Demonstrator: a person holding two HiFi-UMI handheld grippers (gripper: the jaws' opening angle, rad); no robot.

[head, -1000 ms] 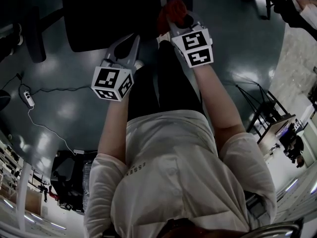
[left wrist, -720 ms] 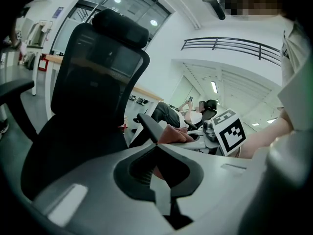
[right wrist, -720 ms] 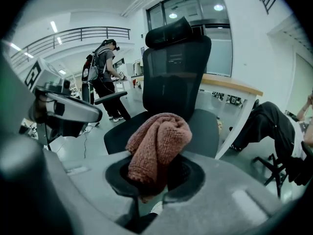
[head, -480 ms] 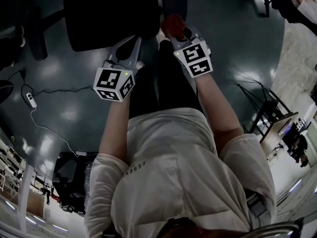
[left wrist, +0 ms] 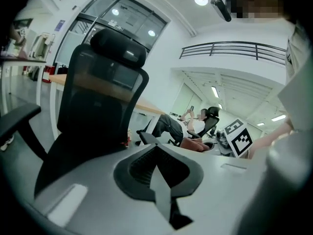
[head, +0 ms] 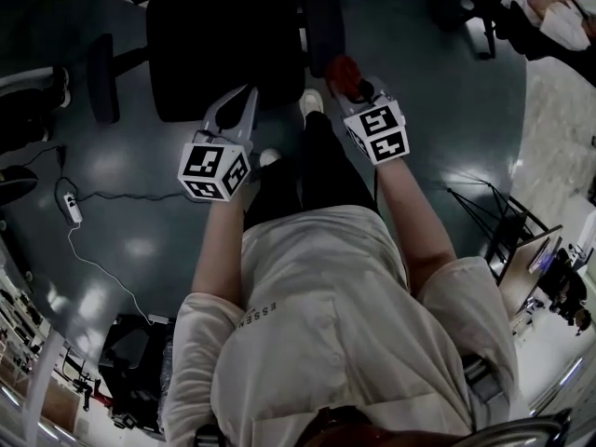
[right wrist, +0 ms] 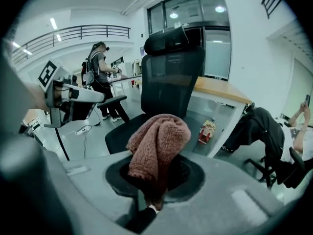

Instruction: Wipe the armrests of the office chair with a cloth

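**Rust-brown cloth clamped in right gripper, near chair armrest**

Right gripper is clamping the cloth at its lower end. The cloth's long axis is running along the jaws and pointing out past their tips toward the office chair; its free end is folding over and drooping to one side.

In the head view the cloth is sitting bunched ahead of the right gripper, just beside the near end of an armrest. I cannot tell whether they are touching.

Left gripper is holding its jaws together with nothing between them, and is facing the chair's seat and mesh back.

The chair is standing on a dark, glossy floor, with a power strip and its cable lying to the left. The right gripper view is showing a wood-topped desk, glass partitions, an upper railing and a seated person.
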